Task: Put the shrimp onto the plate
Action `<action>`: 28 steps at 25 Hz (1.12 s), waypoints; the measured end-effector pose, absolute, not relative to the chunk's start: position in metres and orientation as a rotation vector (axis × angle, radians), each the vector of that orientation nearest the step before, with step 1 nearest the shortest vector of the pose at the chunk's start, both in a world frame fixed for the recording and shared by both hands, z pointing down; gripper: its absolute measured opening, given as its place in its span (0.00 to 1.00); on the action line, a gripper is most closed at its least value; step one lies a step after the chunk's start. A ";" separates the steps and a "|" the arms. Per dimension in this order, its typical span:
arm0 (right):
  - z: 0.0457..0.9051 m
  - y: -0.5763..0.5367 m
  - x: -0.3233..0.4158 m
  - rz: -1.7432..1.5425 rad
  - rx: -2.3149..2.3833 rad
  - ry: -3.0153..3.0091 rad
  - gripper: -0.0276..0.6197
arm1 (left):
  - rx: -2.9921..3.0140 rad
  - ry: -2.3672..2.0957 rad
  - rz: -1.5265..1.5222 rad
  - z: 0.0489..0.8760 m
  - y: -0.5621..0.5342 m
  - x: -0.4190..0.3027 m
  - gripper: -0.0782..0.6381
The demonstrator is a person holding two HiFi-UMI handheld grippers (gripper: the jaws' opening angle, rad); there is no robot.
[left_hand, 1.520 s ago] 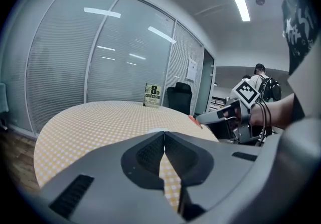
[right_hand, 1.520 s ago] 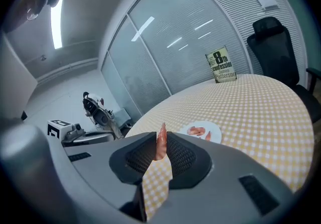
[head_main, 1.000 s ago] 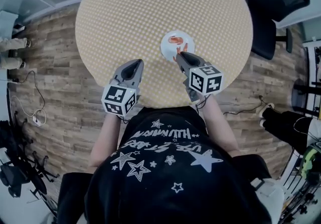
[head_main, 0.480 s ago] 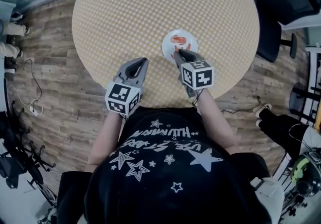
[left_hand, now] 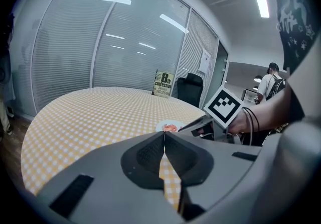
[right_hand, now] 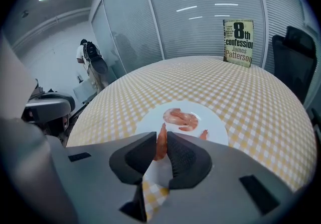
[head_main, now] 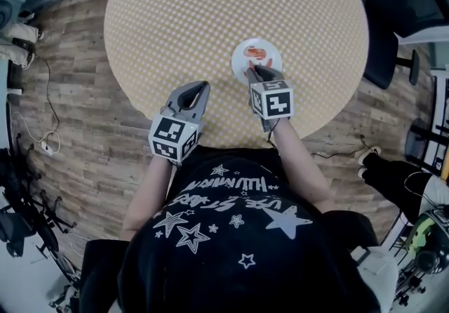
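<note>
Shrimp: one pink shrimp point(right_hand: 161, 143) stood upright, pinched between the two jaws of the right gripper point(head_main: 253, 74), over the plate's 7 o'clock edge in the right gripper view; I could not tell if it touched the plate.
Plate: a white round plate point(right_hand: 148, 123) lay flat on the table; near its middle was a curled pile of shrimp point(right_hand: 181, 117), and toward its 5 o'clock edge was one small piece point(right_hand: 203, 134).
Right gripper: its jaws were narrow and closed on the shrimp, with its marker cube point(head_main: 271, 101) on the person's side.
Left gripper: the left gripper point(left_hand: 164, 135) had its jaws pressed together with nothing between them; in the head view it was over the table's 7 o'clock edge, well apart from the plate.
Table: a round table point(head_main: 203, 10) under a yellow and white check cloth; in the head view the plate sat toward 5 o'clock from the table's middle.
Book: a book point(right_hand: 238, 42) stood upright at the table's 1 o'clock edge, and its cover read "8th confession, James Patterson".
Room: a wood plank floor point(head_main: 77, 108) was around the table, a glass wall point(right_hand: 200, 12) with blinds was behind it, and a black office chair point(head_main: 396, 3) was at the table's 3 o'clock.
Background: a person point(right_hand: 89, 60) stood far off at 10 o'clock in the right gripper view.
</note>
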State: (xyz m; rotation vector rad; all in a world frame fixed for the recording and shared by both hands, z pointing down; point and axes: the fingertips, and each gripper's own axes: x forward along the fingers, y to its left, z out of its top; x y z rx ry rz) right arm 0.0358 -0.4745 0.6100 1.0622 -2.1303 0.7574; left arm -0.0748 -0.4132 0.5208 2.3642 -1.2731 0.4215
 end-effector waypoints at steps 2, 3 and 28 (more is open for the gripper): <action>0.609 -0.474 0.035 0.757 1.068 -2.136 0.14 | 2.369 -1.272 0.420 0.519 -0.411 -0.075 0.12; 0.609 -0.474 0.034 0.758 1.068 -2.142 0.14 | 2.372 -1.272 0.419 0.519 -0.410 -0.075 0.12; 0.549 -0.413 0.039 0.658 1.276 -2.209 0.14 | 2.519 -1.238 0.345 0.484 -0.348 -0.091 0.12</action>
